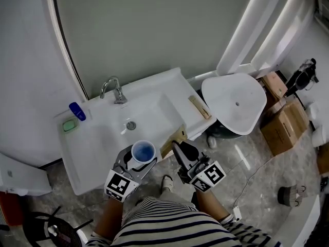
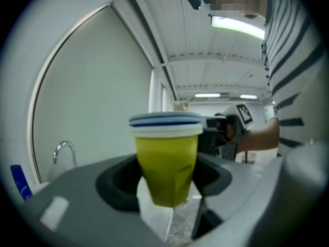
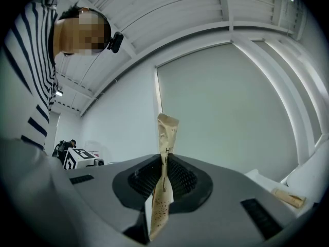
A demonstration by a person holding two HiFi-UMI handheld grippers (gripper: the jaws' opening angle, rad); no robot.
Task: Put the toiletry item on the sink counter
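Note:
My left gripper (image 1: 132, 166) is shut on an upright cup (image 1: 143, 152) with a blue inside and a white rim, held over the front edge of the white sink counter (image 1: 92, 158). In the left gripper view the cup (image 2: 167, 161) is yellow-green and sits between the jaws of that gripper (image 2: 169, 197). My right gripper (image 1: 181, 152) is shut on a thin tan paper sachet (image 1: 174, 140), just off the counter's front right corner. In the right gripper view the sachet (image 3: 163, 174) stands on edge, pinched in the right gripper (image 3: 162, 189).
A chrome faucet (image 1: 114, 89) stands behind the basin drain (image 1: 131, 125). A blue item (image 1: 77, 111) and a green soap (image 1: 69, 125) lie at the counter's back left. Another tan packet (image 1: 199, 107) lies at its right end. A toilet (image 1: 236, 104) and cardboard boxes (image 1: 285, 125) are to the right.

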